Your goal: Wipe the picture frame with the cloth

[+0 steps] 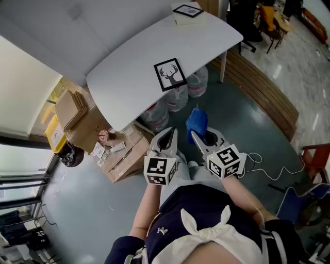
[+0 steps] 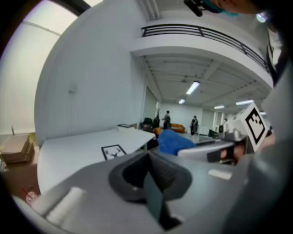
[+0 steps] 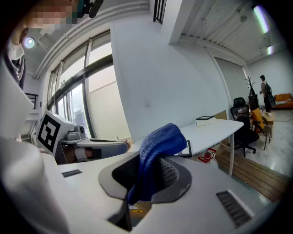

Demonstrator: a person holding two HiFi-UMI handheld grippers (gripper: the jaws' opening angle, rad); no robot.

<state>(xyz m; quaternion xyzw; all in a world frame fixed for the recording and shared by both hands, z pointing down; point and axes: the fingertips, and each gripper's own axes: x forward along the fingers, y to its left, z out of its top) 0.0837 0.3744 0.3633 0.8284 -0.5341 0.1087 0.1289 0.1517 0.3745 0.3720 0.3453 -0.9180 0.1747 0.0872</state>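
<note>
Head view looks steeply down on a white bench [image 1: 129, 56] with a black picture frame [image 1: 170, 75] lying flat near its front edge. The frame holds a deer-head print on white. At the far corner of the bench a second small frame [image 1: 187, 10] lies on a flat pale book or box.

Both grippers are held close to the person's body, off the bench and apart from the frame. The right gripper [image 1: 198, 135] has its jaws clamped on a blue cloth [image 1: 196, 122]. In the right gripper view the cloth [image 3: 158, 146] is pinched between the dark pads, and its free part stands up in a fold above the right gripper [image 3: 146, 178]. The left gripper [image 1: 170, 135] sits just beside the right one. In the left gripper view the jaws of the left gripper [image 2: 153, 178] are together with nothing between them. That view also shows the frame [image 2: 113, 151] on the bench [image 2: 68, 155] ahead, with the cloth [image 2: 174, 140] off to the right.

Cardboard boxes [image 1: 82, 121] are stacked on the floor by the bench's left end. Clear plastic bags [image 1: 178, 97] sit under its front edge.
</note>
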